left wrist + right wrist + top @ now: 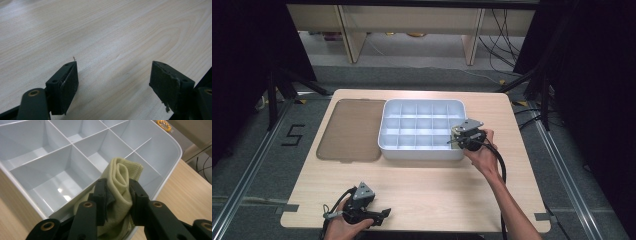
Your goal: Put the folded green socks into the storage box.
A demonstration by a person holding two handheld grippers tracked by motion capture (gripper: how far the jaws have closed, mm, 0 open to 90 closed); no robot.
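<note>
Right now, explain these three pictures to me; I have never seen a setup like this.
A person sits at a wooden table and works with a hand-held two-jaw gripper in each hand. One picture looks down from above; the other two come from cameras riding on the grippers. On the table lie a white divided tray and, beside it, a flat brownish lid. The right gripper is shut on a folded pale yellow cloth and holds it over the tray's near right corner. The left gripper rests near the table's front edge, jaws open and empty.
</note>
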